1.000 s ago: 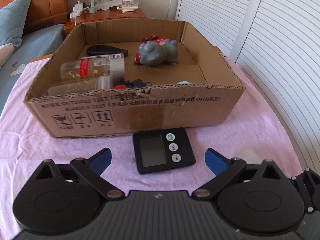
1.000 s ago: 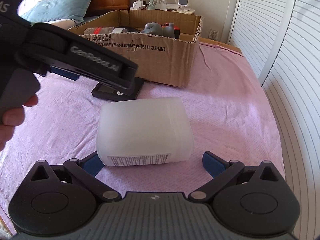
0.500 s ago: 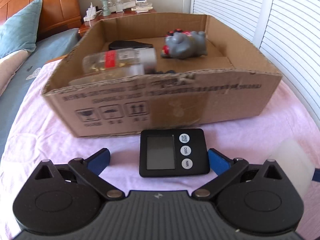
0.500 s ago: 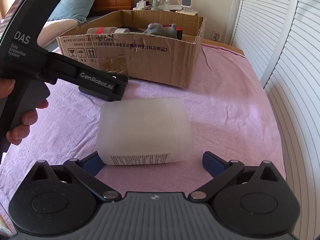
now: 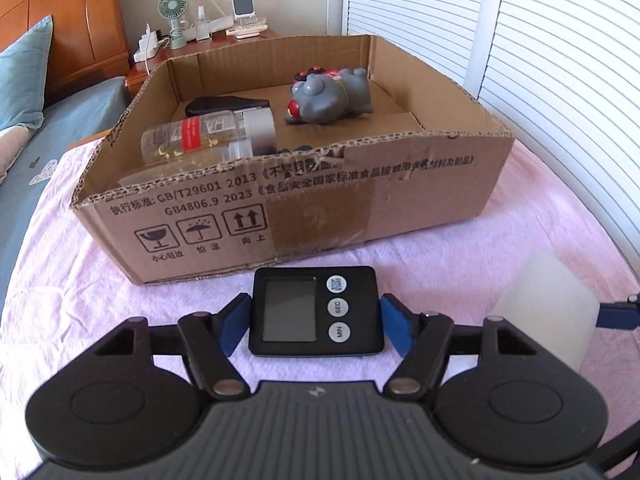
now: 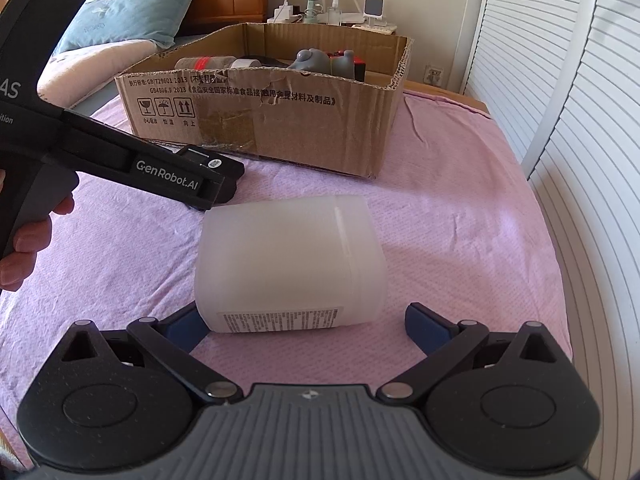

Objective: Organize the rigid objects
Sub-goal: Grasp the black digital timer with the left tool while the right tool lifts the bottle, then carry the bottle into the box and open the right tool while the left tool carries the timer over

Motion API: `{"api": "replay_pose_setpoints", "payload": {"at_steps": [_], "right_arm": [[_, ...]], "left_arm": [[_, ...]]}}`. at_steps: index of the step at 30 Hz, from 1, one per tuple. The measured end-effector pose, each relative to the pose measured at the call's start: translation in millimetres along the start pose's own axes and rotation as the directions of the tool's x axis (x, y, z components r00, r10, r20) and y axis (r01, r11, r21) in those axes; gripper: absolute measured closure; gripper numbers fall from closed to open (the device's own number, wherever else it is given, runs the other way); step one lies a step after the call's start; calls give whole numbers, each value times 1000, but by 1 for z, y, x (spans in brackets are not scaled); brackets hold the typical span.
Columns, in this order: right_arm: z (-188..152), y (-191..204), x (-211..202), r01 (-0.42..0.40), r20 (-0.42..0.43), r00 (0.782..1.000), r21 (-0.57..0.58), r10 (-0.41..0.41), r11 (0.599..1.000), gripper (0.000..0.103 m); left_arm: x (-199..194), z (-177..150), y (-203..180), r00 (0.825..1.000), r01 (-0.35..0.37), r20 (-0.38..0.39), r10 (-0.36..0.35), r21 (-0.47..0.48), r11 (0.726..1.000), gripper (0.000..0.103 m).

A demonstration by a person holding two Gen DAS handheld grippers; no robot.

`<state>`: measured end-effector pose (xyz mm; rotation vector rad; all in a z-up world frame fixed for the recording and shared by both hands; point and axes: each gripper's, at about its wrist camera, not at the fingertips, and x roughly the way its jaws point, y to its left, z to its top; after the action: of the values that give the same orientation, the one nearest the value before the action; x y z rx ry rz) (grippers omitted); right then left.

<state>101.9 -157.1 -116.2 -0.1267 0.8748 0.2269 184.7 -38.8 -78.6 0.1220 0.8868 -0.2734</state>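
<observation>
Bracketing the black digital timer (image 5: 315, 312) on both short sides, the blue pads of the left gripper (image 5: 316, 326) are being seen set against or just beside its edges; whether the timer is truly being pinched cannot be told, since it is lying flat on the pink cloth (image 5: 80, 280) and no lift is being shown. The timer is being recorded just in front of the near wall of the cardboard box (image 5: 400, 200), outside it. A second item, the translucent white plastic container (image 6: 292, 264), is being noted on its side on the cloth, well in front of the box; the right gripper (image 6: 298, 326) is being held wide open around its near end, with the left pad partly hidden behind the container and the right pad standing apart from it, so nothing is being gripped there. Inside the box, several items are being counted as already stowed: a grey toy figure (image 5: 328, 96), a clear bottle with a red band (image 5: 208, 136) lying on its side, a second clear container beside it, and a black flat object (image 5: 226, 106) toward the back. Progress is being judged as well past halfway: the box is being filled, and two items in view, timer and container, are being left to transfer. Open floor on the box's right side is being judged sufficient for both.
</observation>
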Motion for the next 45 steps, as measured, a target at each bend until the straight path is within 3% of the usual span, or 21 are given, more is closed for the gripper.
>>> {"api": "replay_pose_setpoints", "payload": {"at_steps": [9, 19, 23, 28, 32, 45], "right_arm": [[8, 2, 3, -9, -30, 1000, -17, 9, 1000, 0], [29, 6, 2, -36, -23, 999, -57, 35, 998, 0], [34, 9, 5, -45, -34, 998, -65, 43, 997, 0], [38, 16, 5, -37, -37, 999, -112, 33, 993, 5], [38, 17, 7, -11, -60, 998, -141, 2, 990, 16], [40, 4, -7, -9, -47, 999, -131, 2, 991, 17]], "left_arm": [[-1, -6, 7, 1000, 7, 9, -7, 13, 1000, 20], [0, -6, 2, 999, 28, 19, -29, 23, 999, 24], [-1, -4, 3, 999, 51, 14, -52, 52, 997, 34], [-1, 0, 5, 997, 72, -14, -71, 73, 995, 34], [-2, 2, 9, 995, 94, -43, -91, 72, 993, 34], [-32, 0, 13, 991, 124, -62, -117, 131, 983, 34]]}}
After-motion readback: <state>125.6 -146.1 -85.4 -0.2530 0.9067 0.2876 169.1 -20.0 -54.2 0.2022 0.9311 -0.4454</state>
